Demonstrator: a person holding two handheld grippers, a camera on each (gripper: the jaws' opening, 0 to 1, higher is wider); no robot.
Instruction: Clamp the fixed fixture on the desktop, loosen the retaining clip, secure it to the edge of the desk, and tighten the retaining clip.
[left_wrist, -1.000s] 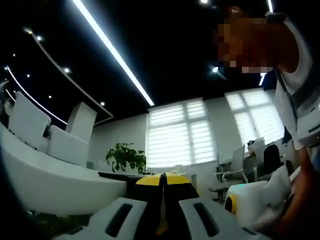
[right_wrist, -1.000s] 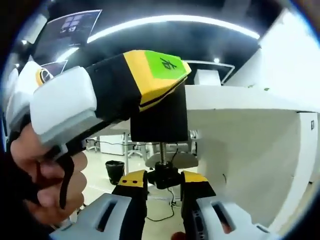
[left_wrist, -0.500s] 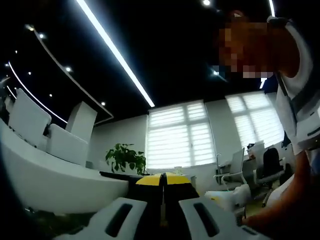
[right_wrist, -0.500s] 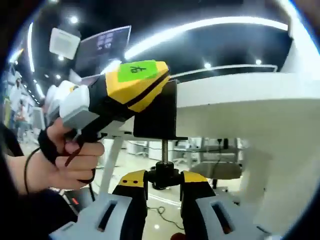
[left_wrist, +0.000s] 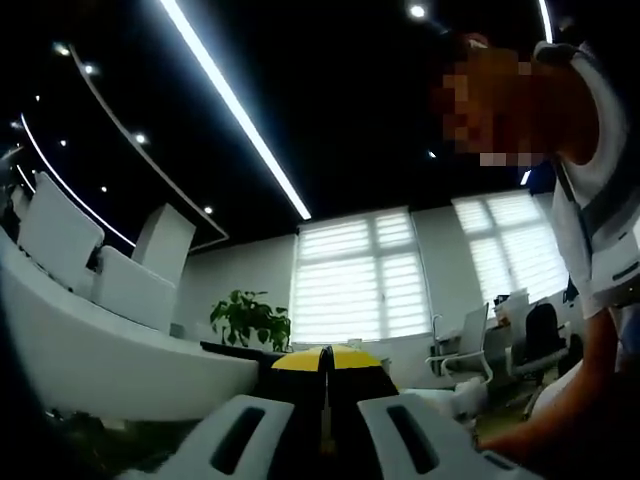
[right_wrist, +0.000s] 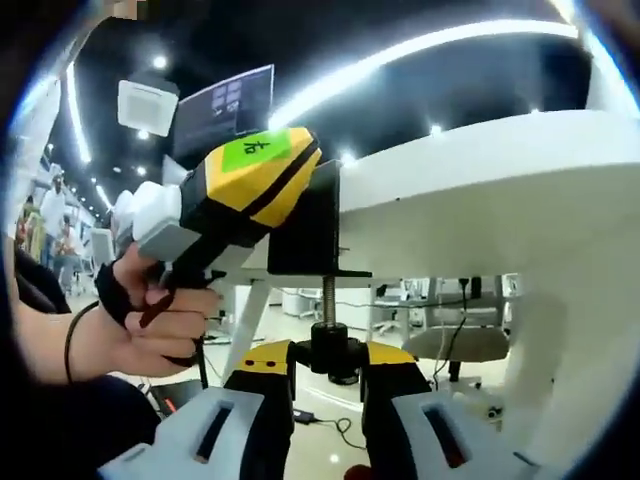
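Note:
A black clamp fixture (right_wrist: 310, 225) sits over the edge of the white desk (right_wrist: 480, 190). A threaded screw (right_wrist: 328, 300) hangs below it and ends in a black knob (right_wrist: 330, 350). My right gripper (right_wrist: 330, 362) is under the desk, its yellow jaws shut on that knob from both sides. My left gripper (right_wrist: 285, 180), yellow with a green label, comes in from the left and presses onto the fixture's upper part, held by a hand (right_wrist: 160, 310). In the left gripper view its own jaws (left_wrist: 325, 362) stand pressed together; what they pinch is hidden.
A person (left_wrist: 590, 200) stands close at the right of the left gripper view. Beyond are a curved white counter (left_wrist: 110, 370), a potted plant (left_wrist: 245, 320) and office chairs (left_wrist: 465, 345). Under the desk I see a white leg (right_wrist: 250, 310), a chair (right_wrist: 450, 345) and floor cables.
The right gripper view has swung and pulled back under the desk, still on the knob. In the left gripper view the right gripper's white body has sunk lower at the right.

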